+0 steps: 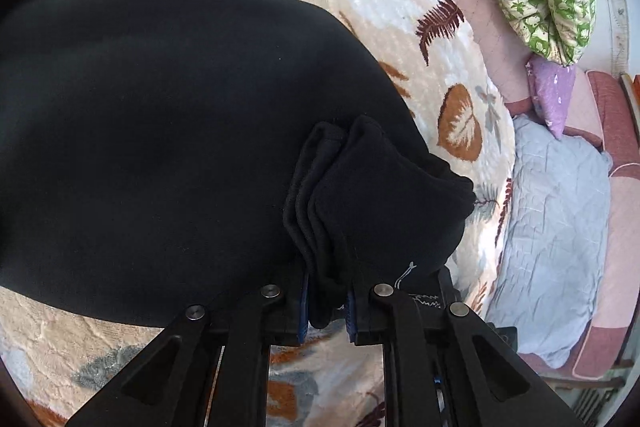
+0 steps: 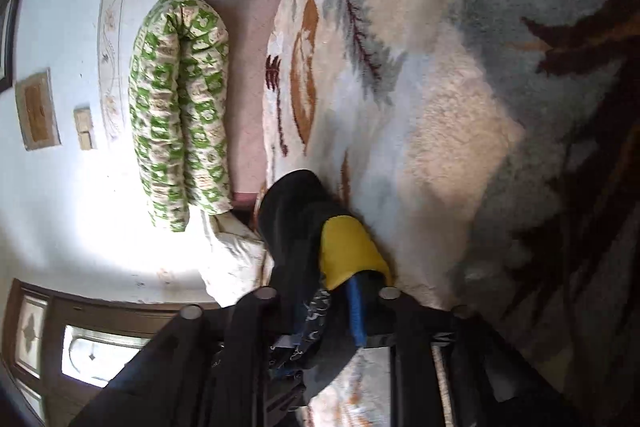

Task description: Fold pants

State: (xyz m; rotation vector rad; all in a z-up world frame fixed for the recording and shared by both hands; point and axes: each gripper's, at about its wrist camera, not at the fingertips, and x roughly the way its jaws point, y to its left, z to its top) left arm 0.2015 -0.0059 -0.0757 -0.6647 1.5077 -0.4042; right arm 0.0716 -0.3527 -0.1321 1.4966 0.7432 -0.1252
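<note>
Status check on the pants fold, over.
Left gripper shut on bunched black pants. Right gripper shut on black-and-yellow cloth. Nothing blocking on the leaf-print blanket.

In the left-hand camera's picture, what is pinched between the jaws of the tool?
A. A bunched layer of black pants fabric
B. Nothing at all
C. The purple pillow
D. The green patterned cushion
A: the left gripper has its blue-padded jaws shut on stacked folds of the black pants, which lie over the leaf-patterned blanket.
</note>
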